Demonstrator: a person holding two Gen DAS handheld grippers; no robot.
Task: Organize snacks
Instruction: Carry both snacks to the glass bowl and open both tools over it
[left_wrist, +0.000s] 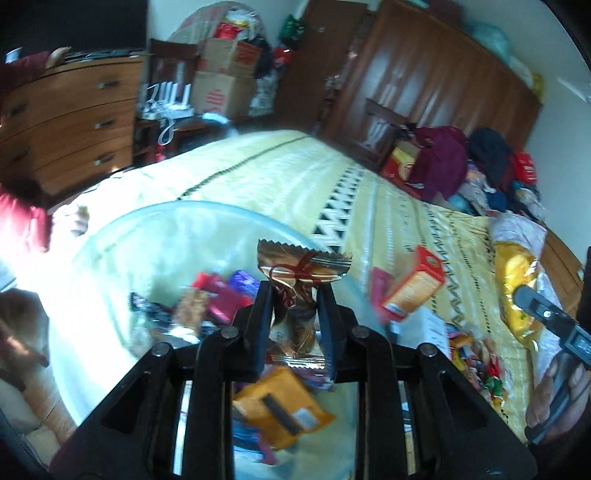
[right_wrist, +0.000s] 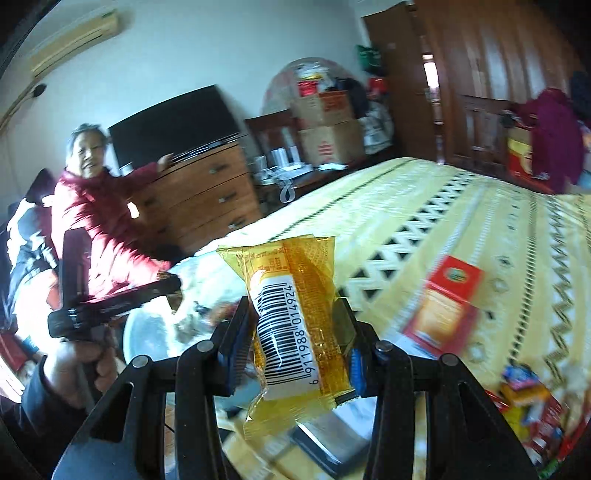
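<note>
My left gripper (left_wrist: 295, 295) is shut on a gold-brown foil snack (left_wrist: 303, 262) with a red ribbon print and a zigzag edge. It hangs over a clear bowl (left_wrist: 207, 206) that holds several wrapped snacks. My right gripper (right_wrist: 293, 310) is shut on a yellow see-through packet (right_wrist: 295, 258) with a barcode label, held above the bed. In the right wrist view the left gripper (right_wrist: 173, 291) shows at the left, over the bowl (right_wrist: 147, 332). The yellow packet (left_wrist: 513, 273) also shows at the right edge of the left wrist view.
An orange and red box (right_wrist: 443, 306) lies on the yellow patterned bedspread (right_wrist: 424, 206). A heap of loose snacks (right_wrist: 524, 398) sits at the lower right. A person in a red jacket (right_wrist: 96, 221) stands by a wooden dresser (right_wrist: 207, 195). Clothes are piled on the bed (left_wrist: 461, 162).
</note>
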